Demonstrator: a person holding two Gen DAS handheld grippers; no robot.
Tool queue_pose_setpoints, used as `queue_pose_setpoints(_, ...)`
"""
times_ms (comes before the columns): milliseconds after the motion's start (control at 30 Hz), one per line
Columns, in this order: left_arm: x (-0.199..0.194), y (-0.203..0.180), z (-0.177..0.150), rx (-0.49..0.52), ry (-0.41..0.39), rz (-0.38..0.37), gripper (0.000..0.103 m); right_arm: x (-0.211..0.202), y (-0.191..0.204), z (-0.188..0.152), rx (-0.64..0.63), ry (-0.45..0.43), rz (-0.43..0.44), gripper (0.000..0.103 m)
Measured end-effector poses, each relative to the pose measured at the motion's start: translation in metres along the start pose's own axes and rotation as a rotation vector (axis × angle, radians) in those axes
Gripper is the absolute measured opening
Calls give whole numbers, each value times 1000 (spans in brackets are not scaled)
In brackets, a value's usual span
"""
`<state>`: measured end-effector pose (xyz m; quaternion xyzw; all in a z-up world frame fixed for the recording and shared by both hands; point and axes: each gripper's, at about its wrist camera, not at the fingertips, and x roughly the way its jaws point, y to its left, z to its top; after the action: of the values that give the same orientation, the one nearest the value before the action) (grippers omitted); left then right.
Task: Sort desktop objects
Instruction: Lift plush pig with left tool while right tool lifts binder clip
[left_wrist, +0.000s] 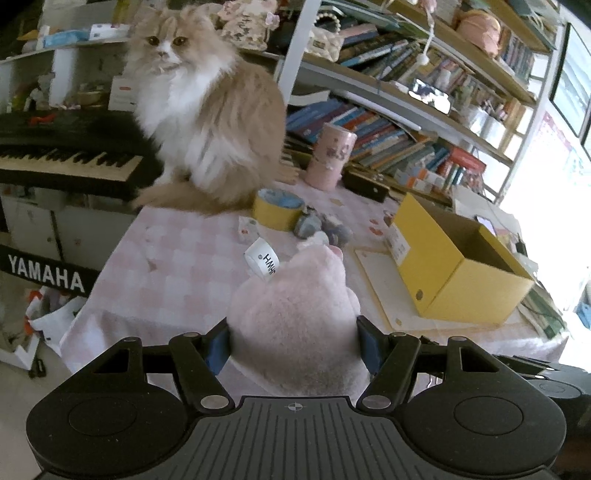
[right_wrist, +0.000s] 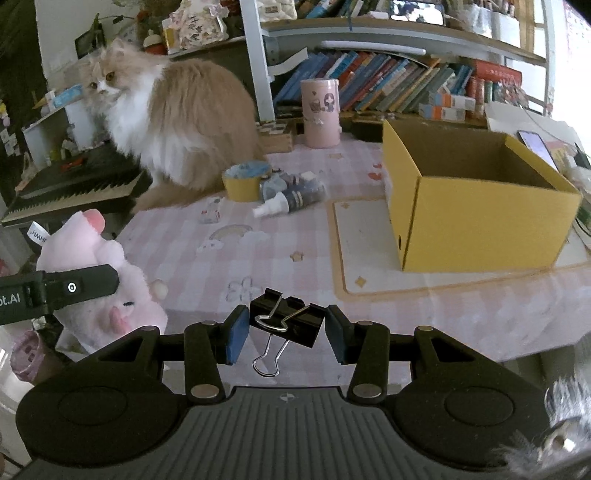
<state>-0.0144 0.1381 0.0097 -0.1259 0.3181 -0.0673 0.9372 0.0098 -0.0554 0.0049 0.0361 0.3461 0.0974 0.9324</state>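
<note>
Right now I am carrying a soft pink plush toy (left_wrist: 295, 314) pinched in my left gripper (left_wrist: 295, 347) and a black metal binder clip (right_wrist: 286, 319) nipped in my right gripper (right_wrist: 286, 332). The open yellow cardboard box (right_wrist: 476, 206) is lying at two o'clock from both, nearer my right hand, its long axis running away toward the bookshelf (right_wrist: 388, 85).

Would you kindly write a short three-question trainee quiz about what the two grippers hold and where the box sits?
1. True or false: the left gripper is shut on the pink plush toy.
2. What sits between the right gripper's fingers?
A. tape roll
B. black binder clip
C. spray bottle
3. Fill in: the yellow cardboard box is open and looks ____ inside.

Key: 1 true; 2 B; 3 empty, as far as its visible interior shows.
</note>
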Motion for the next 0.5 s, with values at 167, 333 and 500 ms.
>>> queue_pose_setpoints(167,-4,-7,-6,28,20,-25,68,-9,-7,-13,48,23,-23,42)
queue_pose_setpoints(333,-3,-20,-13,67,45,-68,68,-20,-16,-25,85,32,-52,42)
queue_pose_setpoints(500,-1,-31,-17,102,64,-110,68,-32,-27,-34,127,31,-90,42)
